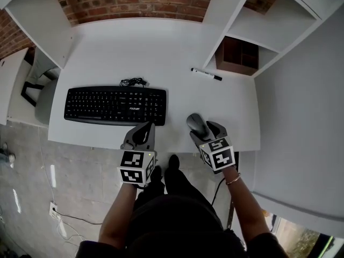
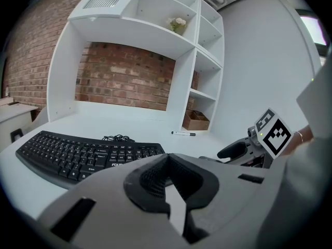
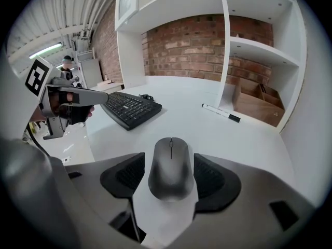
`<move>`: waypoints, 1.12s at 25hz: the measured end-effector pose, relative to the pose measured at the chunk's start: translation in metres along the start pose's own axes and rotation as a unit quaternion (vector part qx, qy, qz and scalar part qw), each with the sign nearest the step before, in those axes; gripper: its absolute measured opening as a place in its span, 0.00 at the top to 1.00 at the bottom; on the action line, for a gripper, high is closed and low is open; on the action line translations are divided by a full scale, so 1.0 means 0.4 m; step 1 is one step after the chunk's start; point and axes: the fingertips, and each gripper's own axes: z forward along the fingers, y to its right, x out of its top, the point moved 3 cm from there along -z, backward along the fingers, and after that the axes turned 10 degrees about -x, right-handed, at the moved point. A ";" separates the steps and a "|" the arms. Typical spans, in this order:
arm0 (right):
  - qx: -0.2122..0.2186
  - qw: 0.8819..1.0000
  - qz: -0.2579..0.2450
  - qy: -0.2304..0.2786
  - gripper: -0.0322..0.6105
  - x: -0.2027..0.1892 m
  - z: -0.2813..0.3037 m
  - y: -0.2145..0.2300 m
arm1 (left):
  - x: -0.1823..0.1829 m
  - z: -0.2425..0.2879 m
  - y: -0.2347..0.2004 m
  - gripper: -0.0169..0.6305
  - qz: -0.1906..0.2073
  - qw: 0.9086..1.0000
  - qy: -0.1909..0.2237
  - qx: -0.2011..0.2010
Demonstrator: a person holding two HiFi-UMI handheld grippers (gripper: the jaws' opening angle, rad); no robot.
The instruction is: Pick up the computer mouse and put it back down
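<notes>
The grey computer mouse (image 1: 194, 122) is near the front edge of the white desk (image 1: 161, 47), right of the keyboard. My right gripper (image 1: 204, 129) is shut on it. In the right gripper view the mouse (image 3: 170, 165) fills the gap of the gripper (image 3: 170, 176), with both dark pads against its sides; whether it rests on the desk or hangs just above it I cannot tell. My left gripper (image 1: 144, 129) hovers at the desk's front edge beside the keyboard's right end, shut and empty (image 2: 167, 158).
A black keyboard (image 1: 115, 105) lies on the left half of the desk, with its coiled cable (image 1: 133, 82) behind it. A marker pen (image 1: 206, 74) lies at the back right. White shelving with a brown box (image 1: 236, 55) stands at the right.
</notes>
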 end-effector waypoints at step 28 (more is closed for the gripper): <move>0.048 0.995 -0.024 -0.081 0.52 -0.015 0.082 -0.001 | -0.029 0.040 -0.035 0.96 -0.032 0.999 -0.012 0.024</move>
